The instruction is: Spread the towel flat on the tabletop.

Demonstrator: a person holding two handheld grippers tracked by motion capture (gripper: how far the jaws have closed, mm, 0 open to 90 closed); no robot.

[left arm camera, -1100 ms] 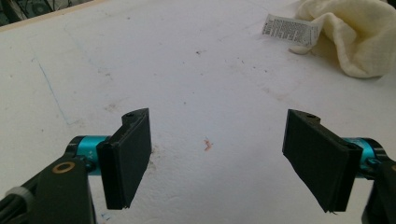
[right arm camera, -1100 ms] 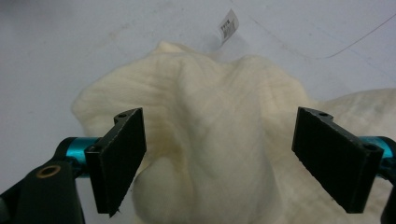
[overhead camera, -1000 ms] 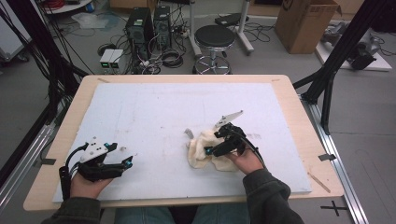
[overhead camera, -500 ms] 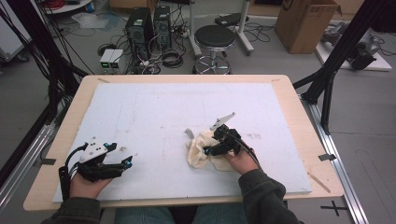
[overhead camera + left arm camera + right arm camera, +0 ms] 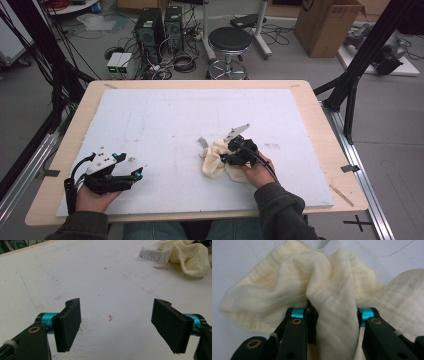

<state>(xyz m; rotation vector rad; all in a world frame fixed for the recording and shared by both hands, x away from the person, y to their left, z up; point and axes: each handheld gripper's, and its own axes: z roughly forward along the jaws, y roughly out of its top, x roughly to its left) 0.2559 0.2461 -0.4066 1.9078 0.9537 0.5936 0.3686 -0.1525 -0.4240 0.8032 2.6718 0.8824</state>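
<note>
Your right hand-held gripper point(image 5: 333, 315): jaws just closing, clamped on a raised fold of the cloth point(image 5: 329, 290) | cloth: crumpled on the table point(image 5: 165, 115), right of centre, near you, label point(image 5: 155, 255) at its edge | your left hand-held gripper point(image 5: 116, 327): jaws wide apart, empty, low over the table, well apart from the cloth.

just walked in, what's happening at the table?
A person holds a gripper in each hand over a white board. The right gripper has just been closing its jaws on a bunched fold of a crumpled cream cloth, and the fold is pinched between them; a printed label lies at the cloth's edge. The left gripper rests open, apart from the cloth, with nothing between its jaws.
</note>
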